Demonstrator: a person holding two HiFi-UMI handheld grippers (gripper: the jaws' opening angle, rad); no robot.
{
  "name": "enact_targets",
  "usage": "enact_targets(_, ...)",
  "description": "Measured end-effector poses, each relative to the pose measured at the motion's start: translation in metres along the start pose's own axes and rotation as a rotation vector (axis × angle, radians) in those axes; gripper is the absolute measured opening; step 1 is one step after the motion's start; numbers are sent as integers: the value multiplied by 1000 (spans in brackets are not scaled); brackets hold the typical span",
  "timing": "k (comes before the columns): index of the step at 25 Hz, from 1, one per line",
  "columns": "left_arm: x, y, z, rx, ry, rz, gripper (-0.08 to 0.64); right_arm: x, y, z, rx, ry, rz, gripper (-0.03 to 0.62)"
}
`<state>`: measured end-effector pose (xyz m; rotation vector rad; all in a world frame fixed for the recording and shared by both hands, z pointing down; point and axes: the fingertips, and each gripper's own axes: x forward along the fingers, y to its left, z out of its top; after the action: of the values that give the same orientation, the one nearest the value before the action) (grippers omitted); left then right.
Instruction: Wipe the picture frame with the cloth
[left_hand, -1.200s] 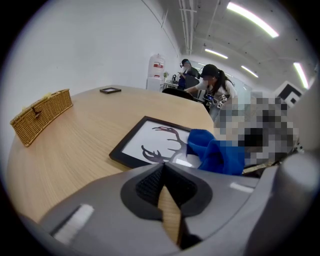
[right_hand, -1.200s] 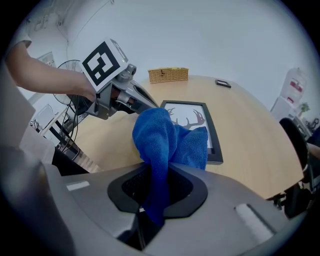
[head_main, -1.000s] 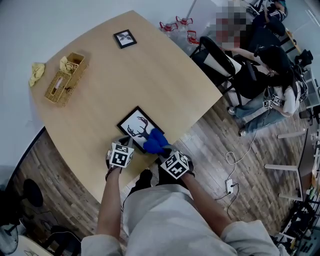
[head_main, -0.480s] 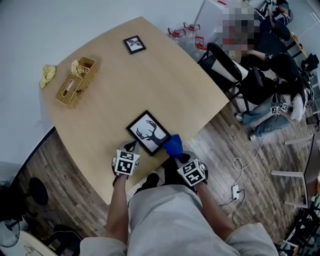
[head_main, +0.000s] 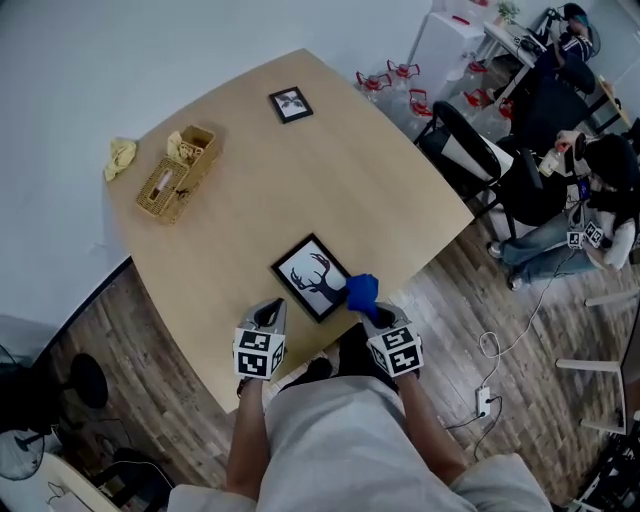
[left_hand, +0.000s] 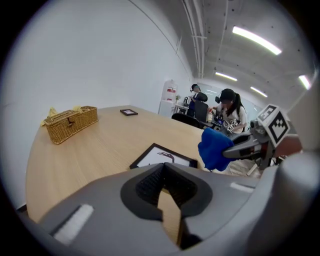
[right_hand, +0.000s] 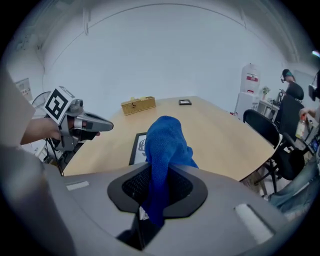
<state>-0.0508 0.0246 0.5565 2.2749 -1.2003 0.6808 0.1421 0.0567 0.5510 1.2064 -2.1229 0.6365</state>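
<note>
The picture frame, black-edged with a dark deer silhouette on white, lies flat near the near edge of the bench, turned cornerwise to the person. In the left tool view it lies just ahead on the wood. The blue cloth is bunched at the frame's near right corner. From the head view it overlaps that corner, while the left tool view shows the cloth held up just right of the frame, so whether the two touch cannot be told. The right tool pinches the cloth; in its own view the jaws of the right tool are pressed on a fold of cloth that rises out of them and hides part of the frame behind it. The left tool sits just near the frame's left side, apart from it. Its jaws are drawn together to a thin slit with only bench wood showing through and nothing between them. Toward the far left of the bench stands a wicker basket, with a yellow rag at the bench edge beyond it. A small frame lies near the far edge. Off the bench to the right are a black chair and a seated person on the wooden floor.
</note>
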Motion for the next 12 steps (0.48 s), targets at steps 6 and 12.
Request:
enact_targets(6, -12, -5, 0, -23, -12, -23, 52, 3, 5, 11, 28, -24, 12, 54)
enact_targets(12, -11, -11, -1, -20, -4, -34, 52, 0, 0, 13, 46, -29, 20, 54)
